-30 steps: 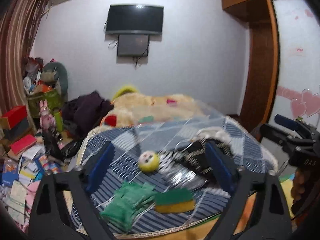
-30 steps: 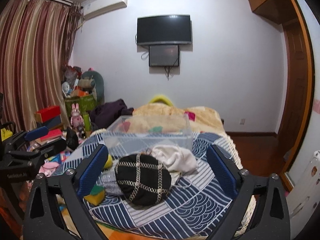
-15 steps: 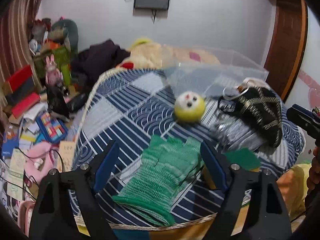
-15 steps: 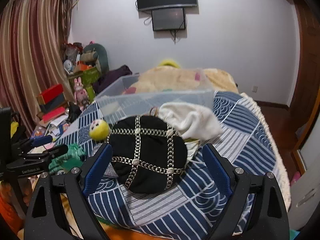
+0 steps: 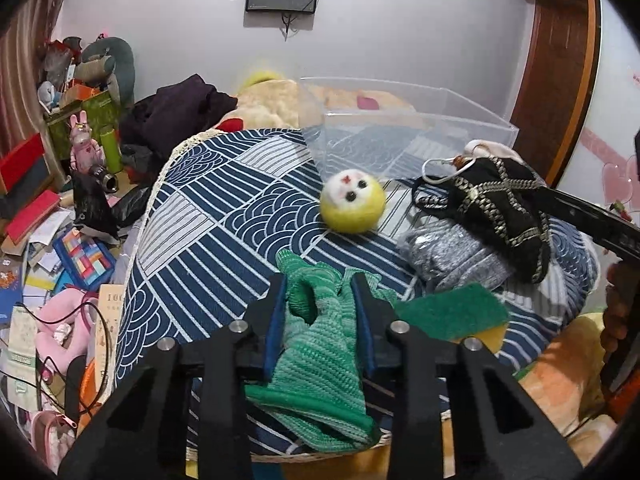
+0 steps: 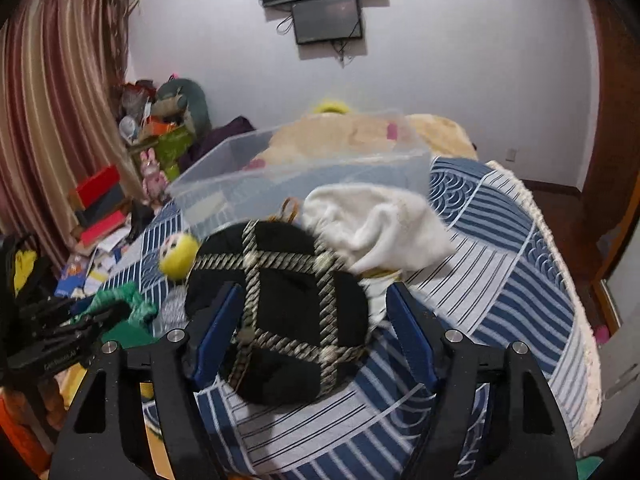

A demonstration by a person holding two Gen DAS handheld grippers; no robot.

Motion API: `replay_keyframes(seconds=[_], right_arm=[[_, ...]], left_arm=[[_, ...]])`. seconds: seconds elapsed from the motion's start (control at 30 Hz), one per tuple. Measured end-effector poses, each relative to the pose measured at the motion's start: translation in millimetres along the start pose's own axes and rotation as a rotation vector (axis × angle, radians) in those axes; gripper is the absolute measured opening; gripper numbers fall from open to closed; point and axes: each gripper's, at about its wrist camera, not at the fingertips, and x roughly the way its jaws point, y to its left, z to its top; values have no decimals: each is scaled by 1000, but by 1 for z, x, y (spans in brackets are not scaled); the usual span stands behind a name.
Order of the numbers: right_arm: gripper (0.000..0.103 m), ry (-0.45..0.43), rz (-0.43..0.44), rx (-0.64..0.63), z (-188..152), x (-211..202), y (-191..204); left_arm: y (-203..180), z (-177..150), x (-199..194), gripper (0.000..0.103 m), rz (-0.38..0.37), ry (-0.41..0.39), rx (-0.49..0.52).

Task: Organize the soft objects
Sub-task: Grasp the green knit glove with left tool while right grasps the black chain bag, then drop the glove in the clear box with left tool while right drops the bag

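My left gripper (image 5: 320,284) is shut on a green knitted cloth (image 5: 316,332) lying at the near edge of the blue patterned table (image 5: 208,240). Beyond it sit a yellow plush ball (image 5: 353,208), a grey knit piece (image 5: 448,256), a green and yellow sponge (image 5: 452,314) and a black hat with gold braid (image 5: 500,204). My right gripper (image 6: 310,308) is open with its jaws on either side of the black hat (image 6: 280,308), close above it. A white cloth (image 6: 376,232) lies behind the hat. A clear plastic bin (image 6: 304,172) stands at the back.
The floor on the left is littered with books, boxes and toys (image 5: 60,240). A bed with a beige blanket (image 6: 372,128) lies behind the table. A wooden door (image 5: 552,64) stands at the right. The left gripper shows at the left edge of the right wrist view (image 6: 60,332).
My left gripper has come down and closed on the green cloth. My right gripper has moved forward and down so its jaws straddle the black hat.
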Motion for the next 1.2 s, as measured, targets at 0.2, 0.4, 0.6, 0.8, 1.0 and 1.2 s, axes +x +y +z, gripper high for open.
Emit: replay_keyframes(seconds=[0.2, 0.4, 0.6, 0.8, 1.0, 1.2], right_arm=[[29, 76, 39, 1, 4, 25, -1], [14, 25, 57, 42, -3, 3, -7], [12, -56, 42, 81, 4, -29, -19], [12, -158, 33, 75, 26, -56, -22], [12, -232, 10, 33, 51, -58, -16], [12, -288, 4, 24, 77, -48, -16]], left_arm=[[-4, 9, -11, 26, -22, -33, 2], [-6, 26, -27, 26, -22, -100, -4], [-9, 47, -39, 26, -25, -174, -2], [-14, 69, -43, 26, -41, -224, 9], [-22, 97, -41, 26, -61, -273, 35], [-26, 123, -28, 26, -73, -288, 40]])
